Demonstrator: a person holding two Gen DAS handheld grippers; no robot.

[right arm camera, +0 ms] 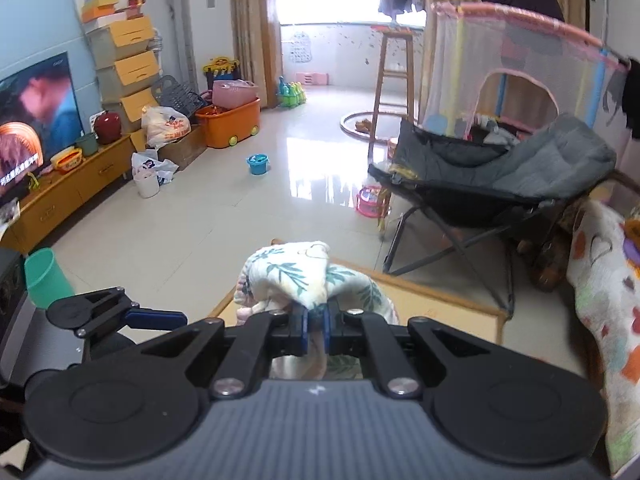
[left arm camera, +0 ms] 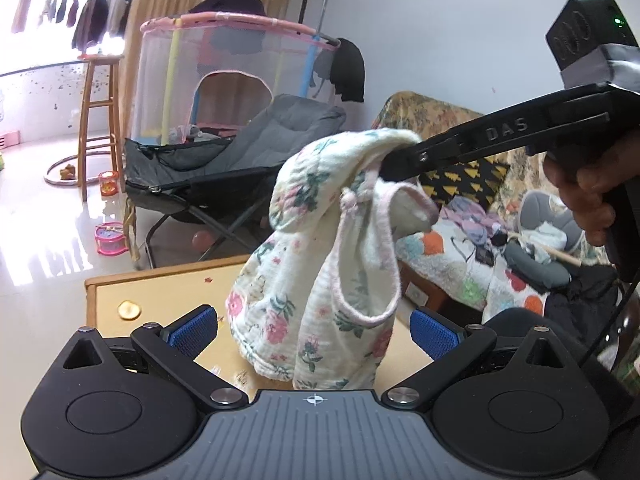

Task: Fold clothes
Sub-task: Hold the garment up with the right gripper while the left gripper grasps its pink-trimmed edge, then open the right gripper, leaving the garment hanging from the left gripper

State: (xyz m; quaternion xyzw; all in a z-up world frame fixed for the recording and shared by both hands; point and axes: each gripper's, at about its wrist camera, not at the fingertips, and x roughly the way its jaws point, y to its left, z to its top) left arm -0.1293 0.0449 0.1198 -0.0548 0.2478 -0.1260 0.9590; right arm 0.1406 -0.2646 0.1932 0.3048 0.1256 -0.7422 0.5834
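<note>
The right hand-held gripper (right arm camera: 316, 330) is clamped on the top of a floral baby garment (left arm camera: 320, 264), which is held hanging above the wooden desk (left arm camera: 160, 292). The left hand-held gripper (left arm camera: 314, 330) is spread wide, either side of the hem. The garment's lower edge is hidden behind the gripper body.

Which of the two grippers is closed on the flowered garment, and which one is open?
The right gripper is closed on the flowered garment, lifting it above the table. The left gripper is open, its blue pads apart on either side of the cloth.
</note>
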